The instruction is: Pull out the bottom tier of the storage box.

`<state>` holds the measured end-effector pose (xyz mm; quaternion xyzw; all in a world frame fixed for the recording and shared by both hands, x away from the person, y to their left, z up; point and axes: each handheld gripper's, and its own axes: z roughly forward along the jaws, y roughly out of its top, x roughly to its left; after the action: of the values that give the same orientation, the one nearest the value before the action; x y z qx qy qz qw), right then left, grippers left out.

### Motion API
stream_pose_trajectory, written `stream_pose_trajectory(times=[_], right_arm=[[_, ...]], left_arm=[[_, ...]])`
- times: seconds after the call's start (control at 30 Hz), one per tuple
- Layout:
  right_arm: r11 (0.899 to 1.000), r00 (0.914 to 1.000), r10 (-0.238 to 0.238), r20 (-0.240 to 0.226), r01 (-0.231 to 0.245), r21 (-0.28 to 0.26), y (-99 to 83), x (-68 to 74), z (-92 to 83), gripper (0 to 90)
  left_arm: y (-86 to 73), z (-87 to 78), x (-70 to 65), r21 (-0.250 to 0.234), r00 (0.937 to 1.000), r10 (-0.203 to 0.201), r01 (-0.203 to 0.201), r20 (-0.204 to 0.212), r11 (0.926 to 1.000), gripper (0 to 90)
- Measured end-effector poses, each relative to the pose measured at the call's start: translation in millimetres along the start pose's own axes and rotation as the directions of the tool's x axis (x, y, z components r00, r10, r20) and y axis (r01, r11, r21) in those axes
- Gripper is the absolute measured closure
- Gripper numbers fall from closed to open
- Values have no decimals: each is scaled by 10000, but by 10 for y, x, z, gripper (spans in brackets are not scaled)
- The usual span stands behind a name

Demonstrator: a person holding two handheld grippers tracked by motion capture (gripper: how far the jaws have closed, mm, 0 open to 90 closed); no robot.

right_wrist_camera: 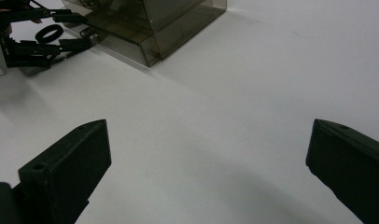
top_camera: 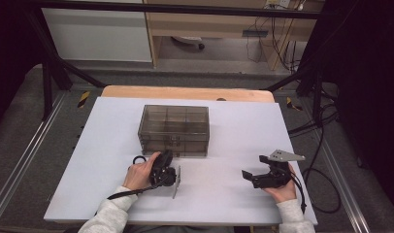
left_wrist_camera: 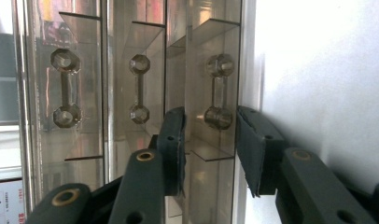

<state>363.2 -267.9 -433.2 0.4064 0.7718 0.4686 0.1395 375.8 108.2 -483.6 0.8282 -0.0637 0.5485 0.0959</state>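
Smoky transparent plastic drawer box (top_camera: 173, 129) at mid white surface (top_camera: 234, 194). Left tongs (left_wrist_camera: 211, 154), rolled sideways, stand narrowly parted astride a drawer's dumbbell-shaped handle (left_wrist_camera: 219, 91); likely best closed squarely, then pulled straight. Right tongs (right_wrist_camera: 206, 163) hover wide apart, empty, well clear.

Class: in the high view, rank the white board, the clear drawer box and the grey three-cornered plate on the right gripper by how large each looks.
1. white board
2. clear drawer box
3. grey three-cornered plate, clearly the smallest
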Motion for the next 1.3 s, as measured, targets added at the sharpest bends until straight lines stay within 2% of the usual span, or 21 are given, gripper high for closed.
stream_pose_trajectory(times=[0.07, 0.23, 1.3], right_arm=[[10000, 10000, -7, -4, 7, 14, 0, 1, 3, 6], [10000, 10000, -18, -17, 18, 14, 0, 1, 6, 7], [10000, 10000, 4, -22, -4, 30, -1, -1, 3, 6]], left_arm=[[-1, -14, 26, -17, 9999, -60, 60, 129, 10000, 676], [-1, -19, 19, -5, 9999, 69, -69, 80, 10000, 680], [-1, -61, 6, -137, 9999, 145, -144, 70, 9998, 686]])
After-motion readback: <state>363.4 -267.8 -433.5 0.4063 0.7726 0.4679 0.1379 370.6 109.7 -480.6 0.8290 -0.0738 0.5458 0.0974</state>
